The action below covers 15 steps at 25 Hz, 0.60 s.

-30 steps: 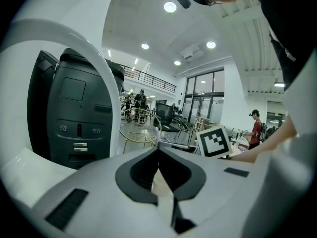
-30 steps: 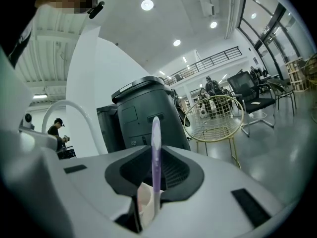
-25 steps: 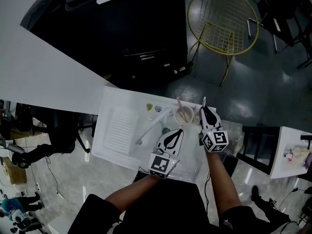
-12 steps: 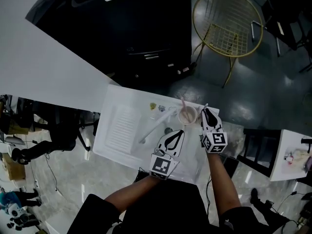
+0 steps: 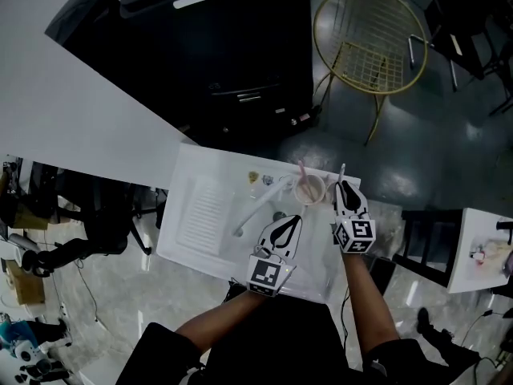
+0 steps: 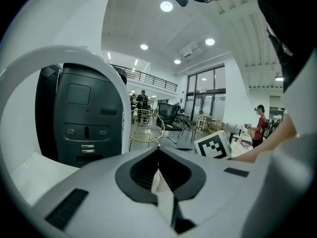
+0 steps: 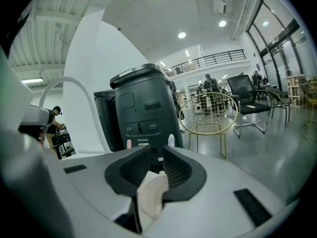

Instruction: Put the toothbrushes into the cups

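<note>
A pale cup point(image 5: 309, 191) stands at the back of the white sink top point(image 5: 200, 215), and a pink toothbrush point(image 5: 302, 171) sticks out of it. Just right of the cup is my right gripper point(image 5: 343, 186). A white toothbrush point(image 5: 342, 170) rises past its tips. In the right gripper view the jaws point(image 7: 156, 150) stand a narrow gap apart, with the white toothbrush head point(image 7: 171, 141) above them and the pink toothbrush end point(image 7: 129, 144) to the left. My left gripper point(image 5: 295, 216) hovers over the basin, shut and empty, its jaws point(image 6: 158, 150) meeting at a point.
A white faucet point(image 5: 260, 207) arcs over the basin left of the cup. Behind the sink top stands a big dark machine point(image 5: 208, 46), with a yellow wire chair point(image 5: 369, 34) to its right. A ribbed draining area lies at the left of the sink top.
Both grippers hold almost the same places beside the cup. Only the head view has shifted a little.
</note>
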Motion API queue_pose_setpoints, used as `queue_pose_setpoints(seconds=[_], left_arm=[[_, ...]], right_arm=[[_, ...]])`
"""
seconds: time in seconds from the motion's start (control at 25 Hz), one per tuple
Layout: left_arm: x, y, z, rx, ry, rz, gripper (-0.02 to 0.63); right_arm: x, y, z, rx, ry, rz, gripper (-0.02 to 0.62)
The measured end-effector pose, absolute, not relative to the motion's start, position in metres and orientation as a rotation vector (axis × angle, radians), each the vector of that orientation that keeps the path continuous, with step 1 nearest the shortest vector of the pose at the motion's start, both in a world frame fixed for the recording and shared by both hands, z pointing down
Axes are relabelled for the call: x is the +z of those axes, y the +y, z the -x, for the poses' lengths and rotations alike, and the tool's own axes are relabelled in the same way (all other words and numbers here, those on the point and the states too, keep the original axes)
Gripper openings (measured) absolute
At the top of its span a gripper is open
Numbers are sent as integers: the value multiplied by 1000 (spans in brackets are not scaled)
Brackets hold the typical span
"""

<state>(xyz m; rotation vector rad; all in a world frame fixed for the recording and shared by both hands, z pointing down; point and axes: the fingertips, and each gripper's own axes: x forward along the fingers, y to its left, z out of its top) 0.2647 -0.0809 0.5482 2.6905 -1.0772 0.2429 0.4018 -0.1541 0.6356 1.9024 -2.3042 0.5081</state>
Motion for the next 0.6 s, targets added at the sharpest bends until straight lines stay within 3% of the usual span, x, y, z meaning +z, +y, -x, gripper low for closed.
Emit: queue_pose_setpoints(seconds=[0.6], left_arm=[[523, -57, -235, 172, -1007, -2719, 12]], right_arm=[[571, -100, -346, 391, -2331, -1925, 74]])
